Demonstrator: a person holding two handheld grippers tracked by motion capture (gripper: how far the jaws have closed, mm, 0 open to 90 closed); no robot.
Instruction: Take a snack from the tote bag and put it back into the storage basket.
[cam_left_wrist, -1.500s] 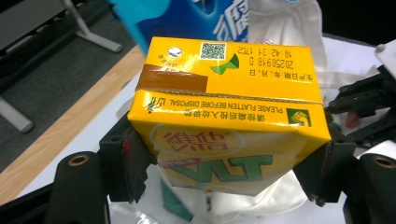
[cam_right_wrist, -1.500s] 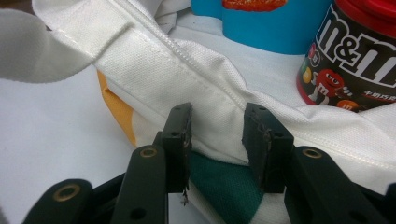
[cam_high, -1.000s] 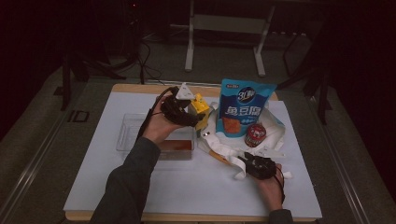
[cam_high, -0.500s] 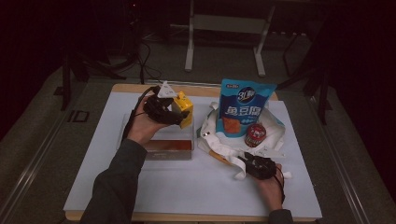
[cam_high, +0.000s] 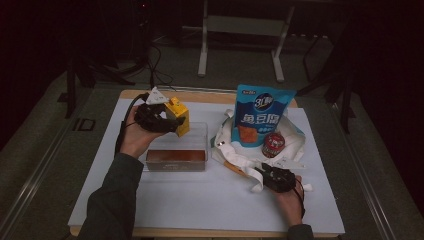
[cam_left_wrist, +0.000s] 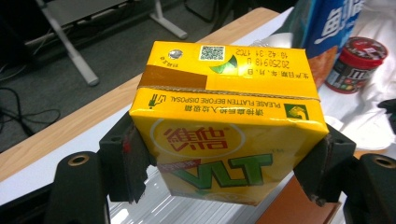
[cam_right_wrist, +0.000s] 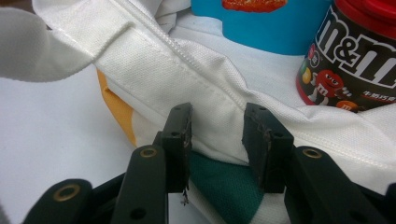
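Holding the yellow cardboard drink carton (cam_left_wrist: 224, 126) squarely between the closed left gripper (cam_left_wrist: 229, 163) jaws, it should be lowered level into the clear plastic bin (cam_high: 197, 131) below; the right gripper (cam_right_wrist: 217, 140) pinches the white cloth bag (cam_right_wrist: 196, 74) edge.

The high view looks forward and down over the whole worktop (cam_high: 200, 200) from afar. Each gripper view sits close behind its own fingers; both share the candy jar (cam_left_wrist: 356, 64) beyond the fingers, which the high view also shows.
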